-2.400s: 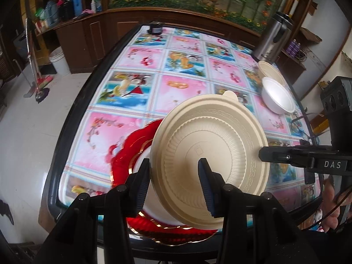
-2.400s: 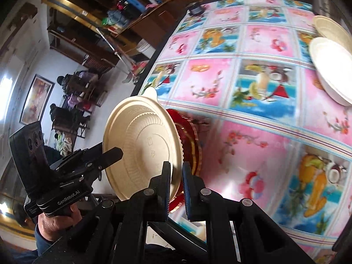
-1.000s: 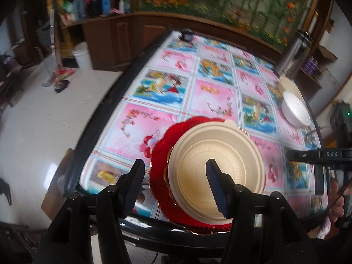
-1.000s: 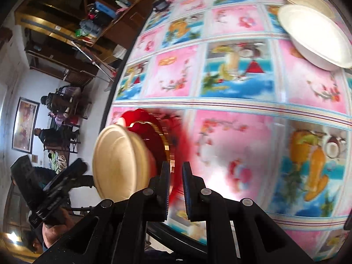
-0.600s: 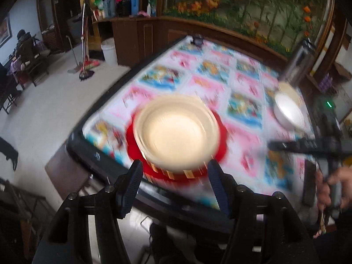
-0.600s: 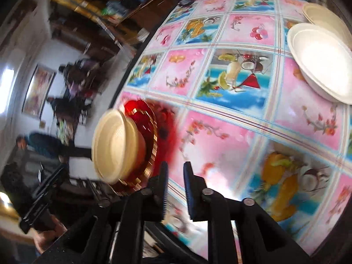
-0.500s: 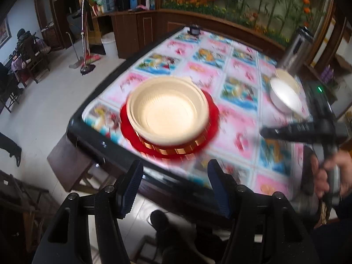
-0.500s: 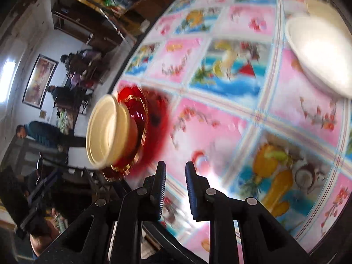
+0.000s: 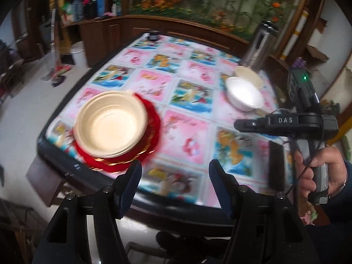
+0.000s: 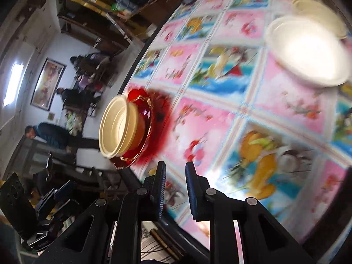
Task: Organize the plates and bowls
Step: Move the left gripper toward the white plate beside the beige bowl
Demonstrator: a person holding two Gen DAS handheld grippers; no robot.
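Observation:
A beige bowl sits upright on a red plate with a gold rim near the table's front left corner; both also show in the right wrist view, the bowl on the plate. A white bowl and a beige bowl stand at the far right; the white one shows large in the right wrist view. My left gripper is open and empty, off the table's front edge. My right gripper is nearly closed and empty, above the front edge.
The table has a colourful patterned cloth and a dark rim. A steel thermos stands at the far right. A small dark object sits at the far edge. A black remote lies near the front right. People sit in the room beyond.
The beige bowl was released upright onto the red plate. My left gripper has pulled back and swung right, off the table. My right gripper has drifted right, away from the bowl.

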